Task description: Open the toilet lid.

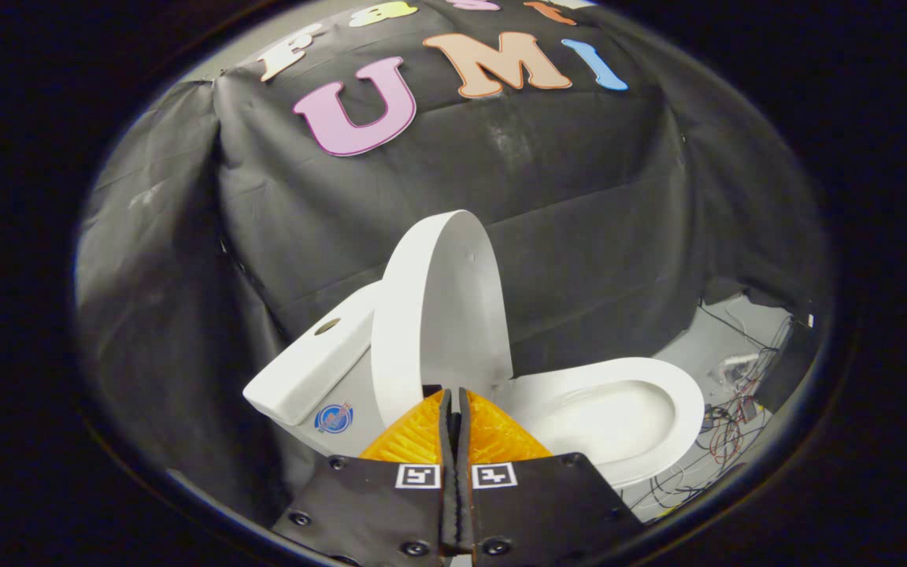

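Fingers [453, 402] of your gripper sat pressed together at the bottom centre of the frame, with no gap between them and nothing held. Their tips reached just to the lower edge of the toilet lid [438, 315], and whether they touched it I could not tell.

The lid stood raised in the middle of the frame, nearly upright and leaning back toward the tank [308, 366], which lay to its lower left. You saw the lid partly edge-on, its broad white face turned toward the right. A round button sat on top of the tank, and a small round sticker [334, 417] showed on the toilet's body below the tank, just left of your fingers.

To the right of the lid the seat [658, 378] lay flat and uncovered, a white oval ring around the open bowl [619, 417]. It stretched toward the lower right of the frame, beyond and to the right of your fingers.

Black cloth [579, 236] hung behind the toilet as the booth's wall. At the far right, on the pale floor [705, 339], a tangle of wires [729, 425] lay beside the seat's rim.
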